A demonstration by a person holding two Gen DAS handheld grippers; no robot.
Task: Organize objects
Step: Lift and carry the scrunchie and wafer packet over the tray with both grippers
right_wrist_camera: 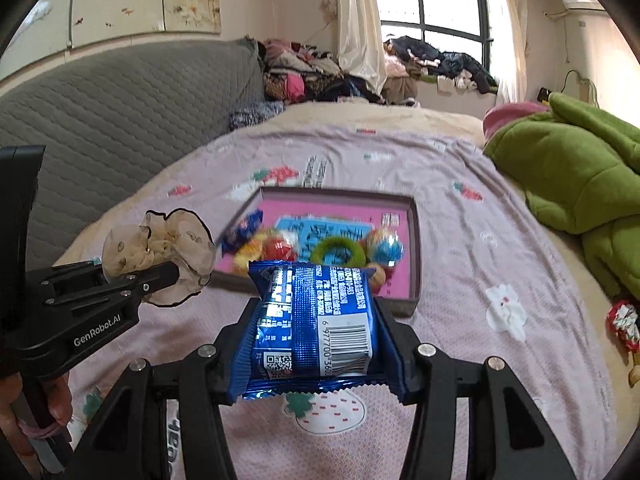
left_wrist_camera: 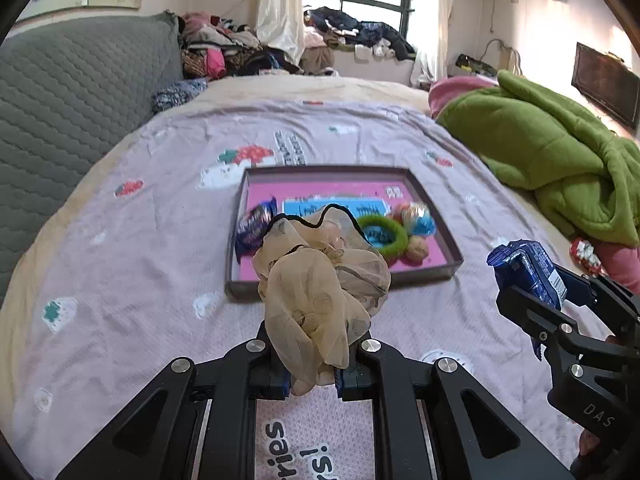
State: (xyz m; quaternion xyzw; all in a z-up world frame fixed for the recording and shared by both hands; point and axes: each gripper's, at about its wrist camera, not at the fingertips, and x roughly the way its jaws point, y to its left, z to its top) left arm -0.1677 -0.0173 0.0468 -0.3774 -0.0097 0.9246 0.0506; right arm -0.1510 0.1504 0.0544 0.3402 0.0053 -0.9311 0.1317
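two loads blocking the tray: left gripper pinching scrunchie, right gripper clamping blue packet

Tray contents blurred; near wall hidden behind scrunchie, blue packet.

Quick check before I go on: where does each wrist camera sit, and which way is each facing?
Left wrist: on the left gripper, facing the tray over its clamped scrunchie; right gripper at right.
Right wrist: on the right gripper, facing the tray over its blue packet; left gripper and hand at left.
Shared: tray, green ring, bedspread.
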